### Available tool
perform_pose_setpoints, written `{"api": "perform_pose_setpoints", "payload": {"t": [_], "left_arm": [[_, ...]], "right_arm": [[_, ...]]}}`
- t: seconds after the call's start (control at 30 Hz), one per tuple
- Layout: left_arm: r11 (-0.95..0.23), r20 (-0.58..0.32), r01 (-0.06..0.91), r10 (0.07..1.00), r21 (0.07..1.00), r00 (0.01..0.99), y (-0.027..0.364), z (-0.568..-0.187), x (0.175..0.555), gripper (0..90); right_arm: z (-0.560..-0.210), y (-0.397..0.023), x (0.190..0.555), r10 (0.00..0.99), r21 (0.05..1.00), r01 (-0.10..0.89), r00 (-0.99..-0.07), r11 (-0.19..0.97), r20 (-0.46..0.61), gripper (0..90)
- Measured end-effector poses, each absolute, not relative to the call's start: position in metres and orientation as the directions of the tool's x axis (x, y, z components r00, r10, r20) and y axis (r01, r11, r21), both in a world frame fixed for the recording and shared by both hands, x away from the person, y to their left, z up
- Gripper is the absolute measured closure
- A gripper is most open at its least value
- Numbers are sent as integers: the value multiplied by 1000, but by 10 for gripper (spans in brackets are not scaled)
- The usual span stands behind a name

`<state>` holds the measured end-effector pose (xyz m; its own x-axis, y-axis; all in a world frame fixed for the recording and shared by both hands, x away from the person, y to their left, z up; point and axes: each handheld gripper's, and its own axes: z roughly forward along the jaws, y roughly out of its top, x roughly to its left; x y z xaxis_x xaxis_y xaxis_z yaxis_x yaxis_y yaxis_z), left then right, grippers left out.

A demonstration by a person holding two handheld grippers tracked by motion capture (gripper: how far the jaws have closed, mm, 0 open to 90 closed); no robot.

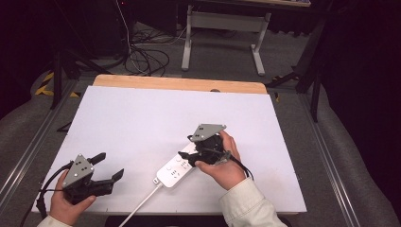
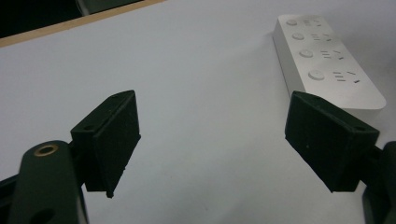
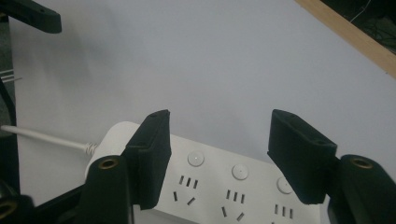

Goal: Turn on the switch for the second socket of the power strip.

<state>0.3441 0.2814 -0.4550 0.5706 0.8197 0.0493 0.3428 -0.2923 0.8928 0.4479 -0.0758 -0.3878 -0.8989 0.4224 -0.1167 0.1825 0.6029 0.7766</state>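
A white power strip point(image 1: 176, 170) with several sockets and round buttons lies near the front middle of the white table, and its white cable point(image 1: 142, 203) runs off the front edge. My right gripper point(image 1: 187, 158) hovers just over the strip's far end, open. In the right gripper view its jaws point(image 3: 219, 119) stand wide above the strip point(image 3: 219, 182) with nothing between the pads. My left gripper point(image 1: 109, 166) rests at the front left, open and empty. In the left gripper view its jaws point(image 2: 210, 105) frame bare table, with the strip point(image 2: 327, 60) farther off at the right.
The white table top point(image 1: 156, 118) has a wooden strip point(image 1: 179, 83) along its far edge. Beyond it on the floor lie tangled cables point(image 1: 146, 56) and a white table frame point(image 1: 222, 33). One jaw of the left gripper point(image 3: 32, 16) appears top left in the right gripper view.
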Motion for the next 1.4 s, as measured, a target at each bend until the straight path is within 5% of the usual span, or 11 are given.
{"api": "perform_pose_setpoints", "payload": {"t": [0.53, 1.4], "left_arm": [[-286, 42, 342, 818, 895, 574, 281, -455, 343, 184], [-288, 46, 332, 813, 898, 581, 282, -455, 342, 152]], "right_arm": [[-386, -126, 435, 520, 842, 241, -852, 482, -54, 283], [-437, -220, 415, 642, 892, 314, -766, 326, 35, 215]]}}
